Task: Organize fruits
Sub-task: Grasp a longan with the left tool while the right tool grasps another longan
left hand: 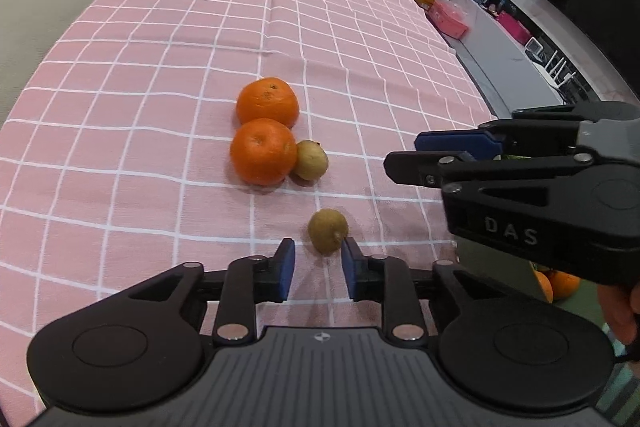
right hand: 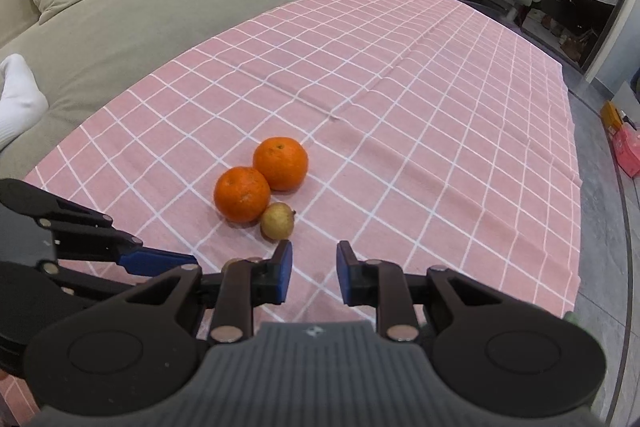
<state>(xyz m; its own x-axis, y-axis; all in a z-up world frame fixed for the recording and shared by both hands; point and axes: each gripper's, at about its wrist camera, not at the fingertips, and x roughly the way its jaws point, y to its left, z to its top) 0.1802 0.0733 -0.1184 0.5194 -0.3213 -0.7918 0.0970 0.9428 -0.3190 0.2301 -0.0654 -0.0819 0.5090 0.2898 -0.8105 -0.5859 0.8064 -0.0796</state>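
Where right gripper [left hand: 404, 157] intrudes, oranges [left hand: 560, 285] half hidden.

Two oranges [left hand: 266, 127] touch on the tablecloth [left hand: 160, 67], one small fruit [left hand: 311, 159] beside them

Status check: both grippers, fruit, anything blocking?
Left gripper open, loose brown fruit at its fingers. Right gripper open, empty. Two oranges and second brown fruit clustered. Nothing blocking.
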